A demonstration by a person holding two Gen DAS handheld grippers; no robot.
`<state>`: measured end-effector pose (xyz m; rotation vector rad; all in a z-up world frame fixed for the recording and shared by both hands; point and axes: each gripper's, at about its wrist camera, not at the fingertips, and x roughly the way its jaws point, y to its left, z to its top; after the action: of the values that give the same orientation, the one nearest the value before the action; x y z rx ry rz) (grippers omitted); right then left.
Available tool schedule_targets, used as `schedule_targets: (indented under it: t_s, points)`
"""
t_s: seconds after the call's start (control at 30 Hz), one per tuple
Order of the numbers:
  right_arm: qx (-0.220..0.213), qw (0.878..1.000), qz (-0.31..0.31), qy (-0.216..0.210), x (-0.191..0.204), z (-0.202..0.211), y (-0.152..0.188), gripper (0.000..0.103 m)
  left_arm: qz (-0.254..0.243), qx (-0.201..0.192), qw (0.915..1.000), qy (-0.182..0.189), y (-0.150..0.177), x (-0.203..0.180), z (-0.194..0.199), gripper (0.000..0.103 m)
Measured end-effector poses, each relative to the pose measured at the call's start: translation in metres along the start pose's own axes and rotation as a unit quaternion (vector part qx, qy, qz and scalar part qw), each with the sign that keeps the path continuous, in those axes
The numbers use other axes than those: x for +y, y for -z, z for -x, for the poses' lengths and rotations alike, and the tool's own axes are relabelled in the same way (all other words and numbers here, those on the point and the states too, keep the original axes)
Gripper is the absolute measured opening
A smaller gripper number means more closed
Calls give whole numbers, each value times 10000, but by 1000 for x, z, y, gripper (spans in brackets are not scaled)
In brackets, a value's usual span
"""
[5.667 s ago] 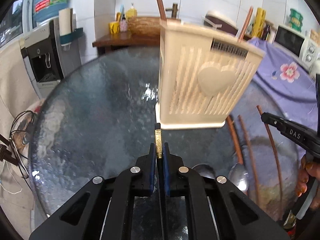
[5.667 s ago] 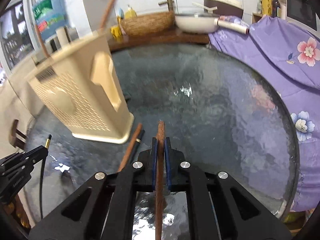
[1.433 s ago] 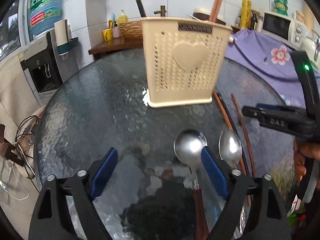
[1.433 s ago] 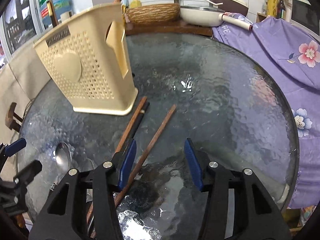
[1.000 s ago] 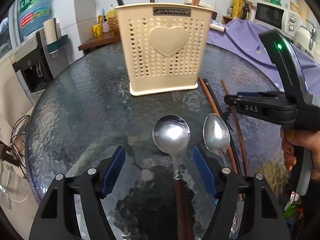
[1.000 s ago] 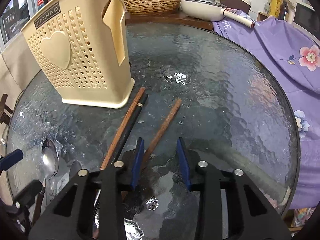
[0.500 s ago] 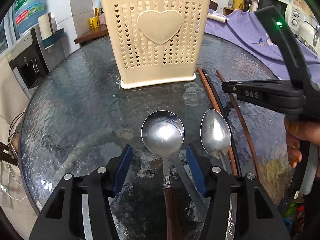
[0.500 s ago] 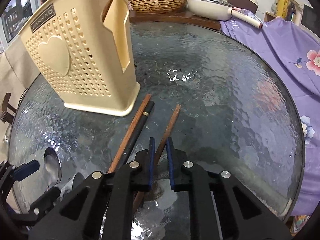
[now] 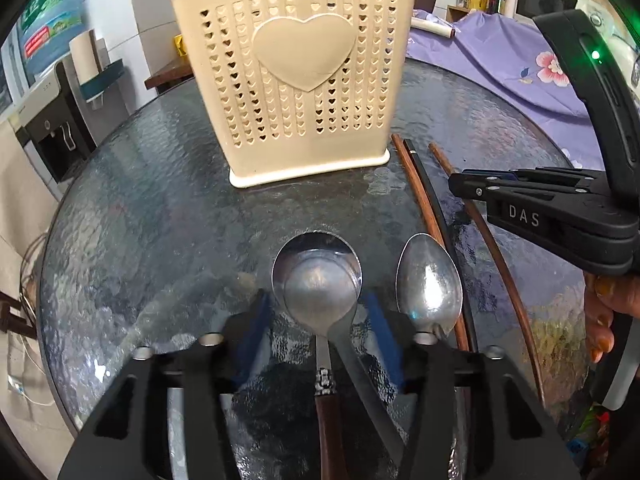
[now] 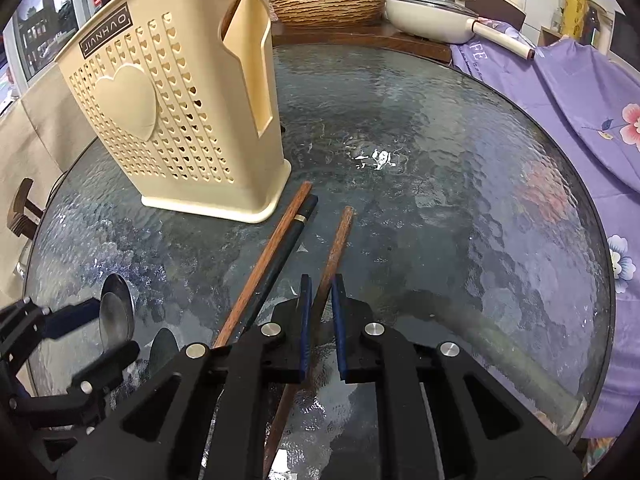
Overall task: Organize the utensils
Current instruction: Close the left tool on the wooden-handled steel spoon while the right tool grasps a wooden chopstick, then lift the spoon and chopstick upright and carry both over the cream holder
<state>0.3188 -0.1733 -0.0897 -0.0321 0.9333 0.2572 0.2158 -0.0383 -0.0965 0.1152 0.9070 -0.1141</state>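
Note:
A cream utensil holder [image 9: 296, 80] with a heart stands on the round glass table [image 9: 140, 200]; it also shows in the right wrist view [image 10: 180, 120]. My left gripper [image 9: 318, 312] is open, its blue pads either side of a round wooden-handled spoon [image 9: 318, 276]. An oval spoon [image 9: 428, 280] lies to its right. My right gripper [image 10: 319, 292] has its pads nearly closed around a lone brown chopstick [image 10: 338, 240]; contact is unclear. A brown chopstick [image 10: 276, 248] and a black chopstick [image 10: 292, 236] lie beside it.
A purple floral cloth [image 10: 580, 92] covers the table's right side. A wicker basket [image 10: 326, 2] and a white pan [image 10: 432, 12] sit on a wooden counter behind. A water dispenser [image 9: 52, 120] stands at the left.
Both grippers set utensils in the holder, opened and came down to the table. The left pads have narrowed around the round spoon; the right pads have closed in on the lone brown chopstick.

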Motion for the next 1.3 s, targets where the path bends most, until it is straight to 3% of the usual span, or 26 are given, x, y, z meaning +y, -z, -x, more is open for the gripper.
schedule_targets:
  t_s: [0.17, 0.23, 0.43, 0.63, 1.07, 1.3]
  points:
    - [3, 10000, 3, -31, -3, 0, 0, 11, 22, -26, 10000, -11, -7, -1, -5, 55]
    - [5, 10000, 24, -15, -3, 0, -1, 11, 46, 8, 10000, -1, -9, 1, -8, 46]
    - [-22, 9999, -110, -69, -7, -2, -3, 9, 247, -6, 9996, 104, -14, 9, -10, 46]
    - [-93, 9985, -422, -346, -17, -1, -7, 7, 458, -312, 9980, 302, -21, 25, 4, 46]
    - [-1133, 9900, -443, -719, -15, 61, -25, 7, 714, -1497, 9852, 436, -39, 40, 76, 46]
    - [-1707, 9793, -349, -1026, -10, 105, -26, 7, 768, -1796, 9796, 477, -44, 43, 92, 46]
